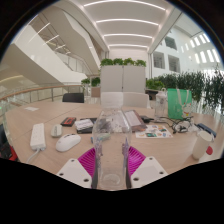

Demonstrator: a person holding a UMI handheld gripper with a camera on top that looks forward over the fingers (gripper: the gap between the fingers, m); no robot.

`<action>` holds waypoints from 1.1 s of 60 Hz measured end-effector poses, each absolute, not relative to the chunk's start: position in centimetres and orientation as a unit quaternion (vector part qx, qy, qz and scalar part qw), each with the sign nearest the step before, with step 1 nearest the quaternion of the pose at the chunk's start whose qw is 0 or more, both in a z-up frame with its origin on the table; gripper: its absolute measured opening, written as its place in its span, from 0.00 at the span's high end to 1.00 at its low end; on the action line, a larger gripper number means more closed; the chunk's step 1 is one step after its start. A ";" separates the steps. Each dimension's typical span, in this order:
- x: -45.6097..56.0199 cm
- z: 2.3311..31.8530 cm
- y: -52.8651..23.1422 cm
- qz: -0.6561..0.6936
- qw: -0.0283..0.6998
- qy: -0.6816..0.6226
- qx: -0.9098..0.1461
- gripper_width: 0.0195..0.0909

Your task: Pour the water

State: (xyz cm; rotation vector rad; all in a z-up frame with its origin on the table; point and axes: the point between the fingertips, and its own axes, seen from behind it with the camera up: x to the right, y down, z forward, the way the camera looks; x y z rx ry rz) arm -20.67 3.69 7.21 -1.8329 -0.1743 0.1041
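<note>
While we held the gripper (pixel 112 160) low over the wooden table (pixel 25 120), its two fingers pressed from either side on a clear plastic bottle (pixel 112 150), the magenta pads (pixel 90 160) flat against its sides. The bottle stood upright between them, its neck rising just ahead of the fingertips. Beyond it lay a clutter of desk things: a white box (pixel 38 136) and a white computer mouse (pixel 68 142) off to the left, a keyboard (pixel 133 120) farther back, and a green translucent container (pixel 177 103) to the right. We could not make out the smaller items near that container. Behind the table stood white planters (pixel 123 78) with green plants (pixel 123 62).
</note>
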 end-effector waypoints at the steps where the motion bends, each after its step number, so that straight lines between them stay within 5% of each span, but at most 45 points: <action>1: -20.6 7.2 3.8 0.056 0.598 -0.070 -0.797 0.74; 8: -21.1 8.7 3.3 0.138 0.571 -0.030 -0.809 0.77; 20: -17.3 21.1 5.4 0.374 0.543 0.147 -0.738 0.77; 26: -10.8 23.6 7.3 0.484 0.500 0.262 -0.668 0.77; 41: -0.2 18.1 8.7 0.672 0.276 0.521 -0.447 0.77; 66: 4.2 19.8 9.7 0.723 0.237 0.571 -0.309 0.77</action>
